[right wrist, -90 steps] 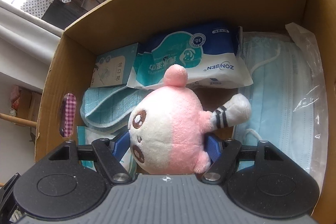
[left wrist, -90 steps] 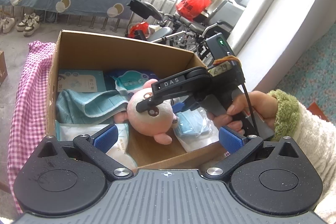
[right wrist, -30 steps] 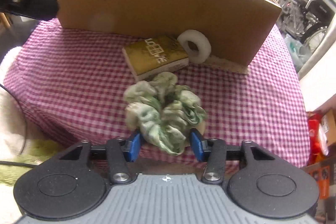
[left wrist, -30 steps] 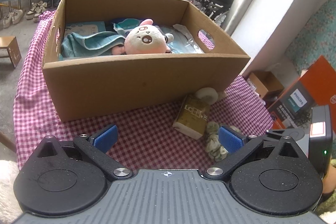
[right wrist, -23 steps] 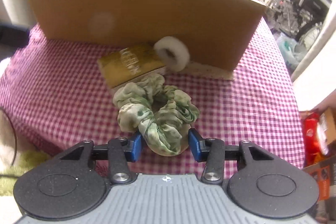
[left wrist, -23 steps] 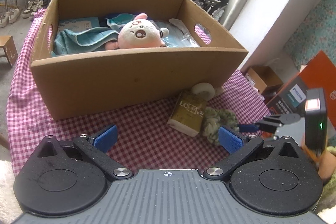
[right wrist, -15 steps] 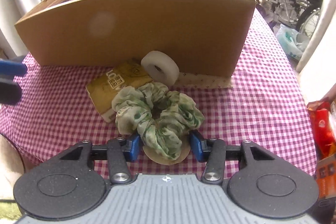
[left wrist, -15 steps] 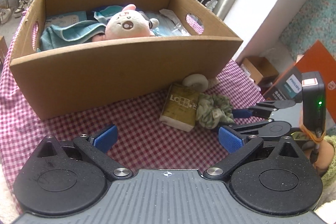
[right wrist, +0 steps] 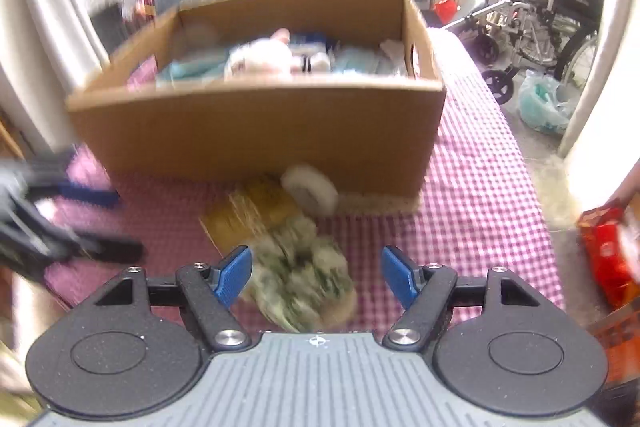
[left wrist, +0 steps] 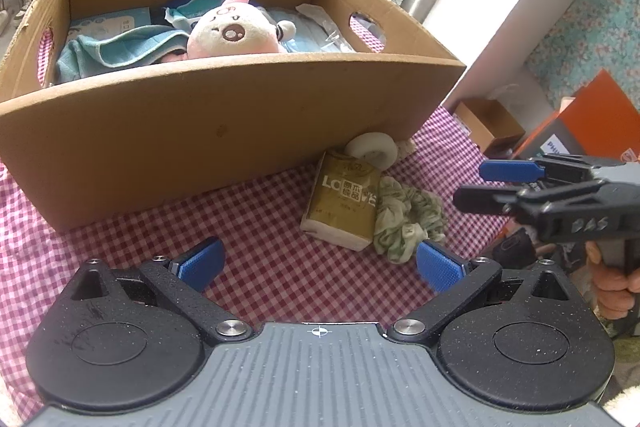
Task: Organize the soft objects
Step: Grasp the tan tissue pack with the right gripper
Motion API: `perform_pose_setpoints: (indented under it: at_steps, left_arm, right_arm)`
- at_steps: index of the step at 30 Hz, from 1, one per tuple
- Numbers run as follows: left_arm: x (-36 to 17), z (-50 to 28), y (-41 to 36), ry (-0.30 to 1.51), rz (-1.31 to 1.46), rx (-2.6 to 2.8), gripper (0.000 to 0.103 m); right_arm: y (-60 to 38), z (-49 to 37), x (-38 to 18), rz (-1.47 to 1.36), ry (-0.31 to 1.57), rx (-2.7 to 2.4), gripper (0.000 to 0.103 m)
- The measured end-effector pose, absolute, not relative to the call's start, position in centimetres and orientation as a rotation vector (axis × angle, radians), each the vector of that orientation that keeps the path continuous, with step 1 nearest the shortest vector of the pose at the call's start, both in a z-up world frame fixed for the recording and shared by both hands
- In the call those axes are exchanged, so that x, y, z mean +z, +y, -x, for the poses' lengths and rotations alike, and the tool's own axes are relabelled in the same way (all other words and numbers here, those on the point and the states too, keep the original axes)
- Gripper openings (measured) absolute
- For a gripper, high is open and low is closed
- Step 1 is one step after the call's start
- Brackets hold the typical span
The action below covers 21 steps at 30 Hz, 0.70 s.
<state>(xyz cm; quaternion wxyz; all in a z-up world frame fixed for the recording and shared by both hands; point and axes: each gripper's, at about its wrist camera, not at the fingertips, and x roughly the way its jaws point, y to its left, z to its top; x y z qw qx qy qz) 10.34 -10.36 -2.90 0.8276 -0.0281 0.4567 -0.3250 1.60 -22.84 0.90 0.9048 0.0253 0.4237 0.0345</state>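
Green scrunchie: blurred, between my right gripper's just-opened fingers, unpressed. Left gripper: wide open, empty. Plush, twelve o'clock: box wall hides its lower half.

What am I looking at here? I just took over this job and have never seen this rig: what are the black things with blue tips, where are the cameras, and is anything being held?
No robot arm: a person holds a two-finger gripper in each hand, with a fisheye camera on each looking along the blue pads. One picture is from the left gripper, the other from the right gripper.

On the pink checked tablecloth stands a cardboard box holding a pink plush toy, a teal towel and packs. Before it lie a brown tissue pack, a white tape roll and a green scrunchie.

Nothing is held. The left jaws are open; the right jaws have just been opening, scrunchie loose between them.
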Motion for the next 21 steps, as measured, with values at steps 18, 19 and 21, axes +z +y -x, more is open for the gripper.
perform_pose_setpoints:
  at_steps: [18, 19, 21]
  left_arm:
    - [-4.5, -14.4, -14.7, 1.012, 0.074, -0.791, 0.088]
    - [-4.7, -14.6, -14.9, 1.02, 0.073, -0.794, 0.083]
    - [-5.0, -14.9, -15.2, 1.037, 0.072, -0.797, 0.081]
  right_arm:
    - [-24.6, -8.1, -1.9, -0.427, 0.997, 0.196, 0.053]
    - [-24.7, -8.4, -2.1, -0.429, 1.005, 0.197, 0.053]
    - [-24.9, -8.8, -2.5, -0.439, 1.019, 0.205, 0.054]
